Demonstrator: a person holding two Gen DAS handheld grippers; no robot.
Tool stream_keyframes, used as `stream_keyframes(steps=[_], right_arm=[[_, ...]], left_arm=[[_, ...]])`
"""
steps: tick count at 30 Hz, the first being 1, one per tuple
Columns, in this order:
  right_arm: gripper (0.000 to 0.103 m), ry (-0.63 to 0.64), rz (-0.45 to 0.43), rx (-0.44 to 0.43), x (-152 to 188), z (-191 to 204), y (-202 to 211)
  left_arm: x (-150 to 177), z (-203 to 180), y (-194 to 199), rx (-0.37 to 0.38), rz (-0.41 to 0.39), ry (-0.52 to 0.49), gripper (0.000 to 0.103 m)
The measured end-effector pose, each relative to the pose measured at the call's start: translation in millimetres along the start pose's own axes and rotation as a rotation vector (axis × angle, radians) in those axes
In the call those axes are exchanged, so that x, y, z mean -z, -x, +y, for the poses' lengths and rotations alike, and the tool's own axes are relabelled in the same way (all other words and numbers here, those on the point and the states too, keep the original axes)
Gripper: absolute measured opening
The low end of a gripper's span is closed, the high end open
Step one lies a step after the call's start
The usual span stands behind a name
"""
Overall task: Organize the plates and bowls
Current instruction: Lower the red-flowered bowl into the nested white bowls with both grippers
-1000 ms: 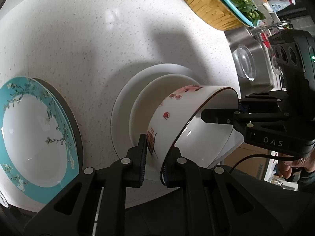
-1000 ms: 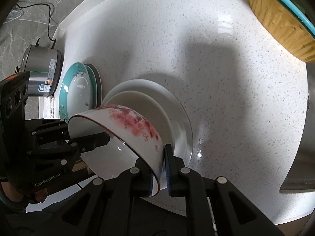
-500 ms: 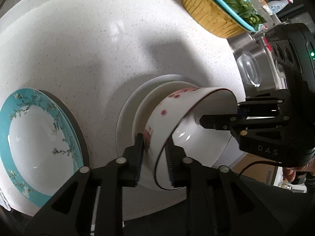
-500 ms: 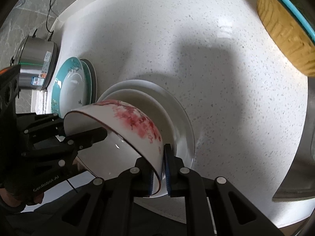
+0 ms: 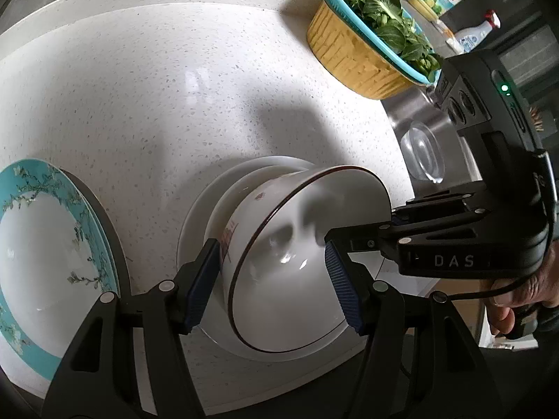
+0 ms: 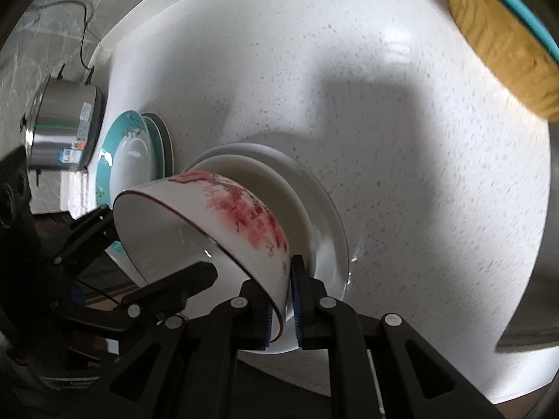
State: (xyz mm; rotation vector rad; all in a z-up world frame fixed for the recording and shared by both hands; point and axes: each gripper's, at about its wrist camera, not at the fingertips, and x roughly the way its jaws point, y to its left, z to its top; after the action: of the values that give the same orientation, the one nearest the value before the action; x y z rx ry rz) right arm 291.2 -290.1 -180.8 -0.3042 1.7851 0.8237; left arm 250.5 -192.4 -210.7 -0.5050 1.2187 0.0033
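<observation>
Right gripper [image 6: 283, 300] pinches bowl [image 6: 223, 216] rim; left gripper [image 5: 270, 279] wide (bowl between).

White bowl [image 6: 223, 223], red blossoms; teal-rimmed plate [image 5: 45, 262].

one bowl [image 5: 300, 244] with red blossoms, tilted over the white plates. two white plates [image 5: 195, 223], stacked, a smaller on a larger. left of that white stack, two teal-rimmed plates [image 5: 52, 255], overlapping, with a dark edge behind them that may be a third. two grippers at the bowl, left gripper [image 5: 272, 279] and right gripper [image 6: 283, 296]. beyond the white stack, one yellow basket [image 5: 353, 59] of greens; far left of it, one steel pot [image 6: 63, 129].
</observation>
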Motion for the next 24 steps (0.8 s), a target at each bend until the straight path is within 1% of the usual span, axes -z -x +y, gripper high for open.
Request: stream_keyframes(steps=[7, 15, 17, 18, 20, 24], right_arm=[[0.013, -0.008, 0.008, -0.002, -1.2, 0.1, 0.7], [0.013, 0.094, -0.03, 0.117, 1.3, 19.7, 0.8], [0.015, 0.11, -0.047, 0.13, 2.7, 24.0, 0.7], [0.016, 0.105, -0.052, 0.124, 2.8, 24.1, 0.7], [0.023, 0.098, -0.066, 0.102, 2.6, 22.5, 2.8], [0.024, 0.073, -0.079, 0.069, 0.5, 18.2, 6.6]], left_arm=[[6.8, 8.1, 4.7, 0.041, -0.05, 0.063, 0.06], [12.4, 17.0, 8.5, 0.085, -0.092, 0.122, 0.06], [13.9, 19.0, 9.3, 0.094, -0.099, 0.131, 0.06], [14.8, 20.5, 10.7, 0.097, -0.101, 0.133, 0.06], [14.7, 20.6, 12.1, 0.096, -0.106, 0.136, 0.06], [13.9, 22.7, 12.6, 0.098, -0.109, 0.137, 0.06]])
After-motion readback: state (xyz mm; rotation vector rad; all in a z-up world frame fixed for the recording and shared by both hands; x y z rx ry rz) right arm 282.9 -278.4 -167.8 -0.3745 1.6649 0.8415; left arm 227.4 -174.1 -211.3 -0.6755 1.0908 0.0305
